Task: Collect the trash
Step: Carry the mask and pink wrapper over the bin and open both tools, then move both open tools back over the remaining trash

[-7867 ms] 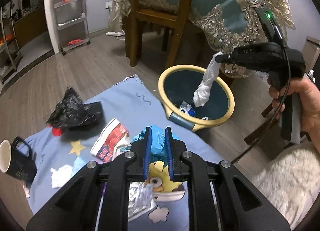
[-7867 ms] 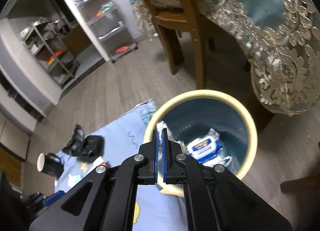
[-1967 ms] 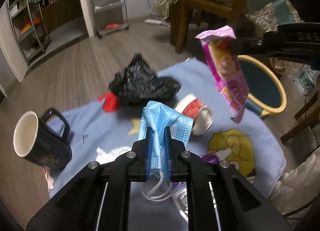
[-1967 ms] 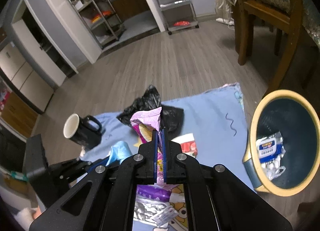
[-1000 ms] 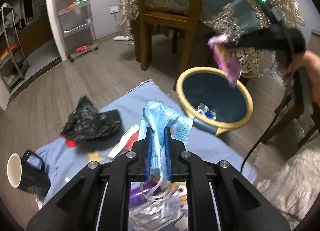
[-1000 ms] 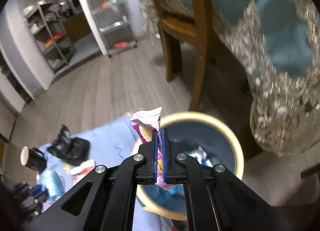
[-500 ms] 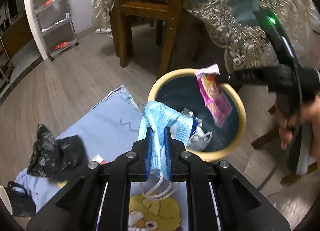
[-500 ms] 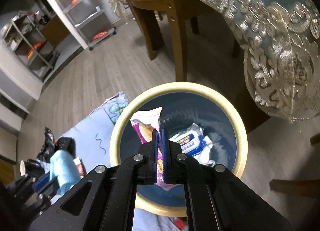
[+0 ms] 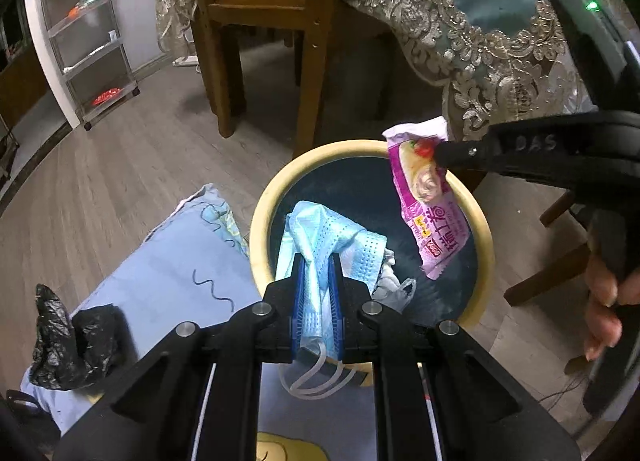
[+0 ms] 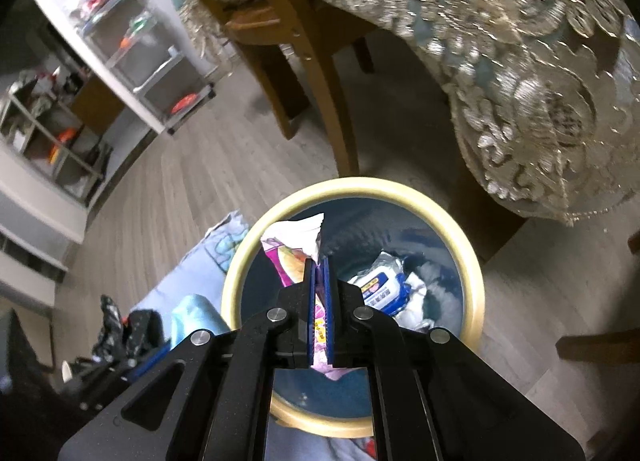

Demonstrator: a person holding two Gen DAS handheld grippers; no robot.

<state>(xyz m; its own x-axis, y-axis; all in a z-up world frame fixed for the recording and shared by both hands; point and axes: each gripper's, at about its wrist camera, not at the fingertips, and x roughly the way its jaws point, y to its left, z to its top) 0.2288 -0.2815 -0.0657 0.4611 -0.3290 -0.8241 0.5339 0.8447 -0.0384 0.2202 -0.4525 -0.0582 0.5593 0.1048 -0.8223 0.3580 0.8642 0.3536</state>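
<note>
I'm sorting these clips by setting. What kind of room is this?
Most likely a home dining area: a wooden chair stands at a table draped in a lace-trimmed tablecloth, on wood-plank flooring, with a wheeled storage rack against the wall.

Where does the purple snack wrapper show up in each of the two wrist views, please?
Left wrist view: the purple snack wrapper hangs right of centre from the right gripper, over the bin.
Right wrist view: purple snack wrapper at centre, pinched between the blue pads.
Shared landmark: the round cream-rimmed blue trash bin.
</note>
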